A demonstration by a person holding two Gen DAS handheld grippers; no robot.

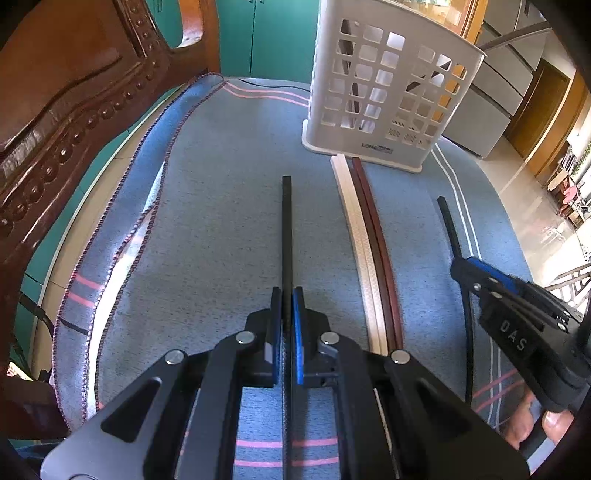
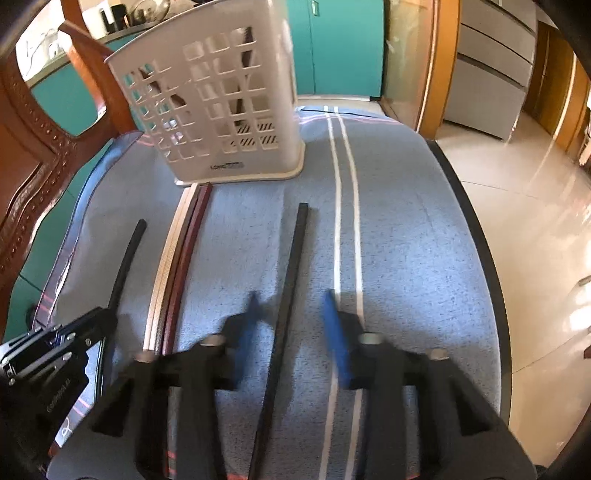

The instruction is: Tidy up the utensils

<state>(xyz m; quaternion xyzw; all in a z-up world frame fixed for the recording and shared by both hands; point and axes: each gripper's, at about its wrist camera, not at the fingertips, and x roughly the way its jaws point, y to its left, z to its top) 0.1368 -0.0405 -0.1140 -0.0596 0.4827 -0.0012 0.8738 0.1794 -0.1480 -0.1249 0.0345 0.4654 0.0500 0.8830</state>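
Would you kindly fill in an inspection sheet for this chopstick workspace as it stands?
Surface: blue-grey striped cloth over the table.
Job's things: white perforated plastic utensil basket upright, dark sticks inside; cream chopstick pair and dark red chopstick pair side by side; two black chopsticks, left black chopstick and right black chopstick.
Clutter: nothing seen.
Grippers: left gripper shut on the left black chopstick; right gripper open, straddling the right one.
Cables: thin black cable at the far edge.
Surroundings: carved wooden chair, teal cabinets.
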